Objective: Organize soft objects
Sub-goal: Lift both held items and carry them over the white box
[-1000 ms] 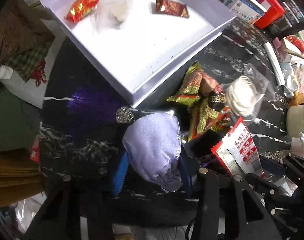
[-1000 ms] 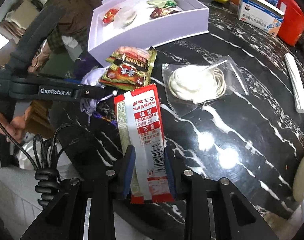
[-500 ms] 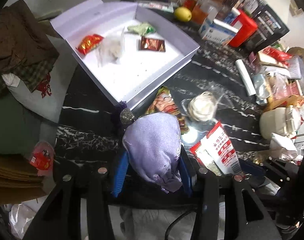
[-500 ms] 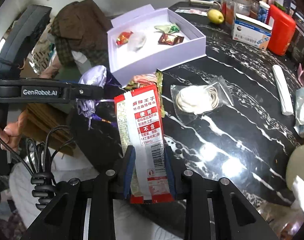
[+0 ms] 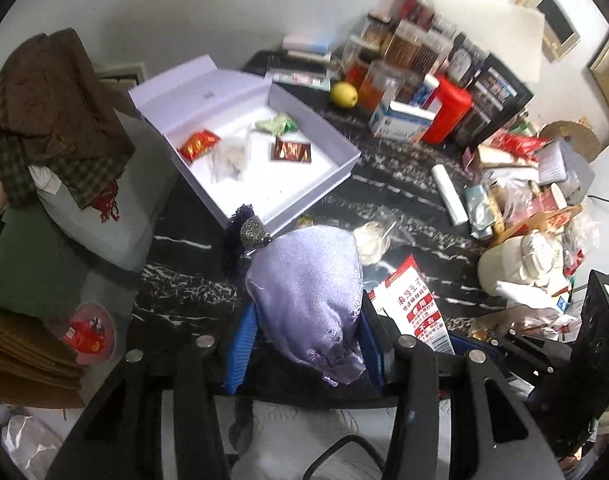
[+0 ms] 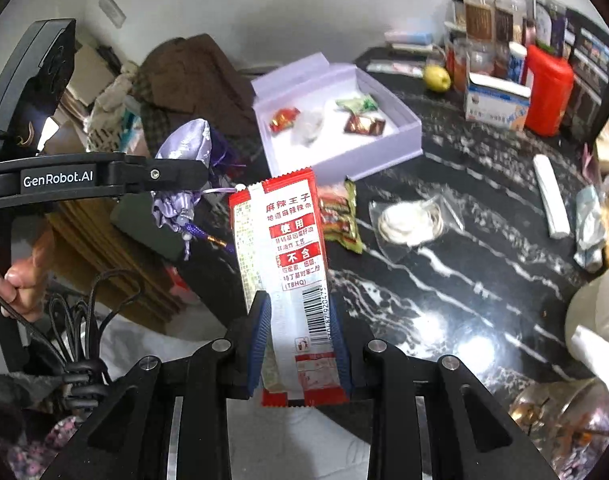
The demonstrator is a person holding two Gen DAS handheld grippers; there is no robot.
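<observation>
The left gripper (image 5: 304,344) is clamped on a lilac satin pouch (image 5: 308,300), and the right gripper (image 6: 300,344) is clamped on a red snack packet (image 6: 284,256). Both are held above the black marble table (image 6: 444,280). Beyond them, an open white box (image 5: 336,176) holds small packets.

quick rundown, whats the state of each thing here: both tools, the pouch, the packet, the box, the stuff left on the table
left tool: shut on the lilac satin pouch, held off the table
right tool: shut on the red and white snack packet, held upright
white box: lid open, four small packets inside
bag of white rings: lying flat on the black marble table
green-edged snack bag: lying on the table beside the box
</observation>
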